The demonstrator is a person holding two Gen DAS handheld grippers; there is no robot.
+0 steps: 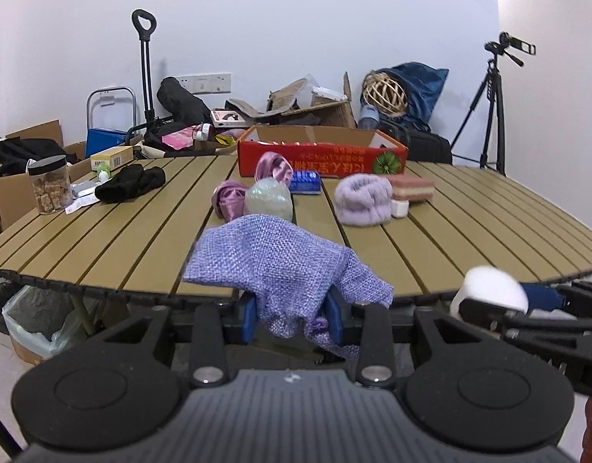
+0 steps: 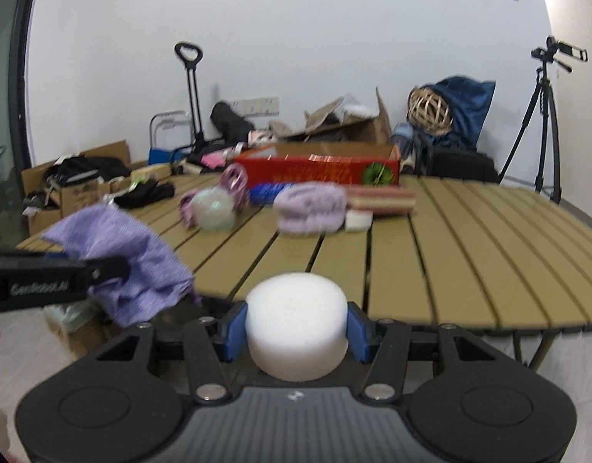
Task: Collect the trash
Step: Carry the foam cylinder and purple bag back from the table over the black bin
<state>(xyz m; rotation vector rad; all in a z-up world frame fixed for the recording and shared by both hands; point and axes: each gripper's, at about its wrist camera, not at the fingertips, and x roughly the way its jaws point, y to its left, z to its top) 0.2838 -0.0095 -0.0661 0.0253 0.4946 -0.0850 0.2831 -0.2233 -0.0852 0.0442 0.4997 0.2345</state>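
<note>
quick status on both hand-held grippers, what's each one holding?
Left hand-held gripper: closed on the purple cloth.
Right hand-held gripper: closed on the white foam puck.

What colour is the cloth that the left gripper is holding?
Purple: a woven, speckled lilac cloth, pinched in the left gripper. It shows best in the left wrist view.

The side of the left gripper (image 2: 64, 281), seen from the right wrist, bears pale lettering that reads about "GenRobot.AI", though blur softens the letters; the red cardboard box (image 1: 323, 156) at the far side of the slatted table carries yellow Chinese characters on its front, printed upside down and too small to make out; the yellow carton (image 1: 111, 157) shows a barcode, its digits unreadable.
</note>
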